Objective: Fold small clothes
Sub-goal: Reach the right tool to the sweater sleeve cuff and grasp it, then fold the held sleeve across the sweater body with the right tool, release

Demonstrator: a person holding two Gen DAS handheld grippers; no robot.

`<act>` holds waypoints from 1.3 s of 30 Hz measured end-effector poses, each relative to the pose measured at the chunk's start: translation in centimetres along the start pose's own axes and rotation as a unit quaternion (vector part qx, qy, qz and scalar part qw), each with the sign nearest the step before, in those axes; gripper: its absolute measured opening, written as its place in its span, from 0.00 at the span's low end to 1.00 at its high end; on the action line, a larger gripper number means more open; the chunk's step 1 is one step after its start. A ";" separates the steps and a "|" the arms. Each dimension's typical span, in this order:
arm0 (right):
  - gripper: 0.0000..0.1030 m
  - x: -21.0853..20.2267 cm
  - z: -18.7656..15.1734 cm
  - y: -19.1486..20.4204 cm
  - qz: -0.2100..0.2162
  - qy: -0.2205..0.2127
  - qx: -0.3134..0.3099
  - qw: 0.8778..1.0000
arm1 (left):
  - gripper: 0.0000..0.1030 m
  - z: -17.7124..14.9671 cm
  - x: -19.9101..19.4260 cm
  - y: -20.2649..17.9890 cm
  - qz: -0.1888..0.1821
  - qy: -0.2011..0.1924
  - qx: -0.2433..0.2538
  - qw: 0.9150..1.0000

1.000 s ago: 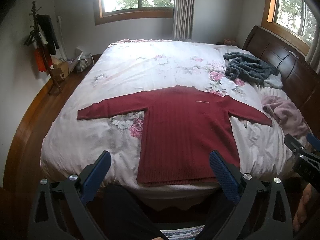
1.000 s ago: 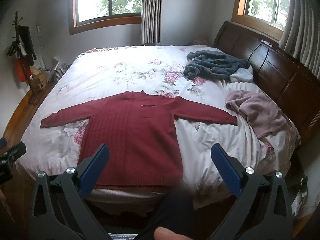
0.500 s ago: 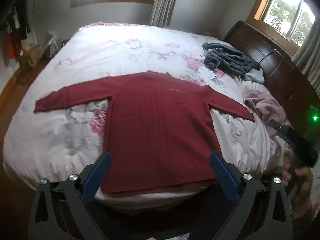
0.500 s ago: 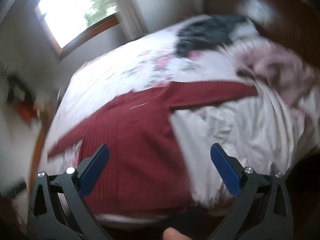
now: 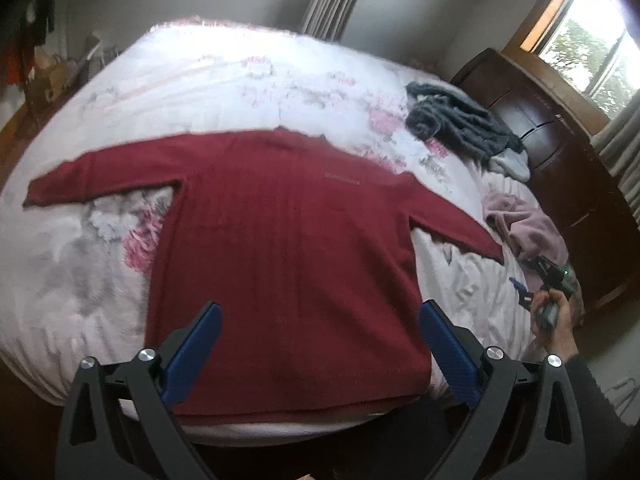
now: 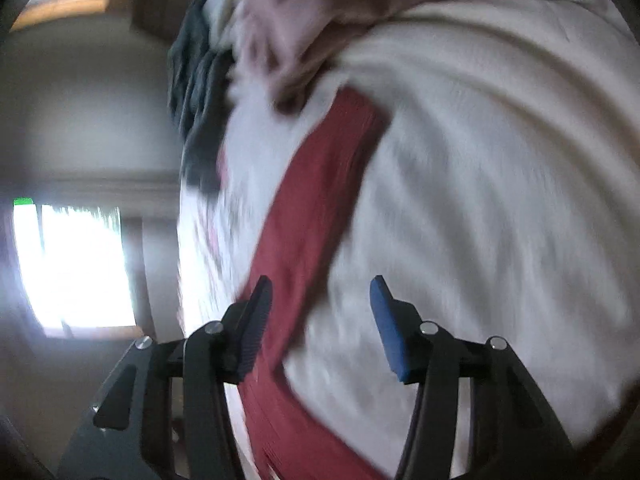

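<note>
A dark red sweater (image 5: 288, 248) lies flat on the floral bedsheet (image 5: 224, 80) with both sleeves spread out. My left gripper (image 5: 318, 344) hovers open above its hem, holding nothing. In the left wrist view the right gripper (image 5: 538, 284) appears small at the bed's right edge, held in a hand, just past the right cuff. The right wrist view is tilted and blurred: the sweater's right sleeve (image 6: 320, 208) runs up between the fingers of my open right gripper (image 6: 320, 312), close over the sheet.
A grey garment (image 5: 460, 124) lies crumpled at the far right of the bed, a pink one (image 5: 528, 224) nearer. The dark wooden headboard (image 5: 560, 152) runs along the right. Windows (image 5: 596, 44) are behind. A coat rack (image 5: 36, 44) stands far left.
My right gripper swung far to the right and rolled over, dropping close to the right sleeve, with its fingers narrower than before. My left gripper moved in closer over the sweater's hem.
</note>
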State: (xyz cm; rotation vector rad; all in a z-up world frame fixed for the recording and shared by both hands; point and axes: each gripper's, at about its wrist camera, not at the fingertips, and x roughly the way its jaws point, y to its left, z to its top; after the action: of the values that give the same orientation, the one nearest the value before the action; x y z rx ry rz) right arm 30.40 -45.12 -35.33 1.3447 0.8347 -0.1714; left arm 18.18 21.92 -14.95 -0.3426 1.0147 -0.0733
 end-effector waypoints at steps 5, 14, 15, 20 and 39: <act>0.42 3.1 5.7 -1.6 0.018 -0.034 0.051 0.998 | 0.96 0.4 4.0 0.9 -0.015 0.055 -0.045 0.997; 0.40 7.1 9.3 -2.7 -0.048 -0.049 0.058 0.996 | 0.96 0.3 7.0 0.8 -0.027 0.082 -0.070 0.994; 0.40 7.2 9.4 -2.8 -0.048 -0.051 0.061 0.996 | 0.96 0.2 7.2 0.7 -0.026 0.083 -0.069 0.994; 0.42 7.9 10.1 -2.8 -0.044 -0.051 0.050 0.996 | 0.96 0.2 7.8 0.8 -0.032 0.089 -0.077 0.992; 0.07 2.6 7.7 10.1 -0.073 -0.087 -0.148 0.982 | 0.96 0.7 5.4 5.0 -0.067 0.066 -0.140 0.986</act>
State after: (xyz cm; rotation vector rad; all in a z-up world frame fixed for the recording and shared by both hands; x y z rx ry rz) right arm 41.21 -48.56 -29.07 0.9753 0.7768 -0.2663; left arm 21.17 25.64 -20.55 -0.6707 1.1354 -0.0759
